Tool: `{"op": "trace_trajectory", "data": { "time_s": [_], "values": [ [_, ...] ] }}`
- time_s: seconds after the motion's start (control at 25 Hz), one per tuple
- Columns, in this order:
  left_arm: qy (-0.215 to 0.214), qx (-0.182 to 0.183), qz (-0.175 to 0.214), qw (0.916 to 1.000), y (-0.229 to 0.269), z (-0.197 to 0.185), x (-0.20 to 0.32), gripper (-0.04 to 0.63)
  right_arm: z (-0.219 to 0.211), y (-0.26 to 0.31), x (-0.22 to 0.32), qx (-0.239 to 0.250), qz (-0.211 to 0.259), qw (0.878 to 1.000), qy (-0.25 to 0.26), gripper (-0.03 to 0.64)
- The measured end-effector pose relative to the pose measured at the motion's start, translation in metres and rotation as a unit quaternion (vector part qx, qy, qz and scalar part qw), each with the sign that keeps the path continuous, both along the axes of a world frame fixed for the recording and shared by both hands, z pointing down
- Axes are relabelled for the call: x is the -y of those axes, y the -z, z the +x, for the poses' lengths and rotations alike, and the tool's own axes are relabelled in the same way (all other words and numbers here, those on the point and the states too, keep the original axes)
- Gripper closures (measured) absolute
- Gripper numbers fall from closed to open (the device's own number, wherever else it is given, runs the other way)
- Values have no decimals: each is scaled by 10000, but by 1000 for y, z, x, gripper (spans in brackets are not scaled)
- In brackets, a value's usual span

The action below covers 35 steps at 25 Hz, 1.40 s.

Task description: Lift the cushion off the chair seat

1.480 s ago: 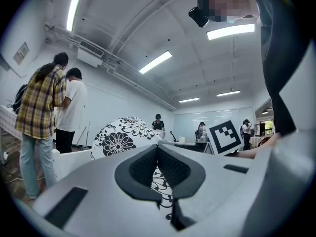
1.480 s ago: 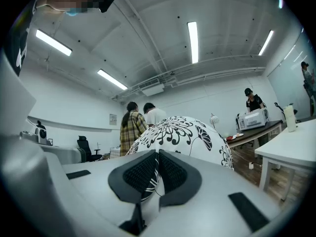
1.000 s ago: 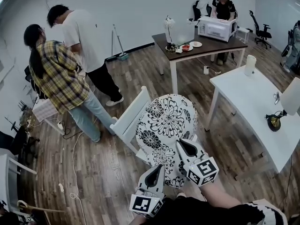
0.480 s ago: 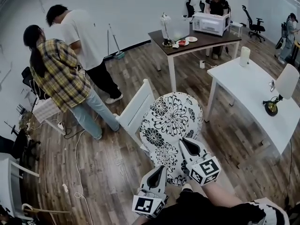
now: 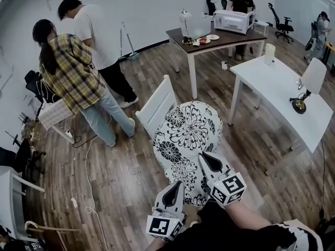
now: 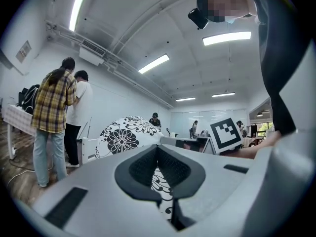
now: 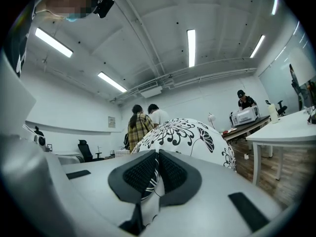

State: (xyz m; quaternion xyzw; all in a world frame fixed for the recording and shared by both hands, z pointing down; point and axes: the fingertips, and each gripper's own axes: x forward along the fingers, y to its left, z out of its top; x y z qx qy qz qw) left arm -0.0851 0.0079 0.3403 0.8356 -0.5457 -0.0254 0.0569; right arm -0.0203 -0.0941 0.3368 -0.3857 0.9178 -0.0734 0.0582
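The round black-and-white floral cushion (image 5: 188,135) hangs in front of me, held by its near edge. My left gripper (image 5: 175,188) is shut on the cushion's lower left edge, and its fabric (image 6: 123,135) shows pinched between the left gripper's (image 6: 158,154) pads. My right gripper (image 5: 205,158) is shut on the near right edge, with the patterned cloth (image 7: 182,132) caught between the right gripper's (image 7: 157,158) pads. The white chair (image 5: 156,104) stands just behind and left of the cushion. Its seat is hidden by the cushion.
Two people (image 5: 78,72) stand at the left by a small table. A white table (image 5: 282,93) with a lamp is at the right. A brown table (image 5: 220,38) with a microwave stands at the back. Cables (image 5: 86,156) lie on the wooden floor.
Both grippers have drawn the cushion toward me, away from the chair's backrest, which now sits higher in the head view. Both grips are unchanged.
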Motion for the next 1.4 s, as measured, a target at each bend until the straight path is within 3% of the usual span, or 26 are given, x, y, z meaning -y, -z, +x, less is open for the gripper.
{"op": "trace_trajectory", "data": {
  "time_s": [0.32,0.72,1.08,1.4],
  "values": [
    [-170,-19,-30,9998,-9,-2,-56,594,-1,-11,-63,16,-23,10000,-94,583],
    [-394,4,40,9992,5,12,-87,594,9,3,-102,21,84,9998,-192,583],
    [-361,75,148,9992,14,41,-102,594,38,9,-121,64,126,9998,-147,583],
    [-381,62,125,9992,15,96,-135,594,80,14,-158,33,143,9999,22,583]
  ]
}}
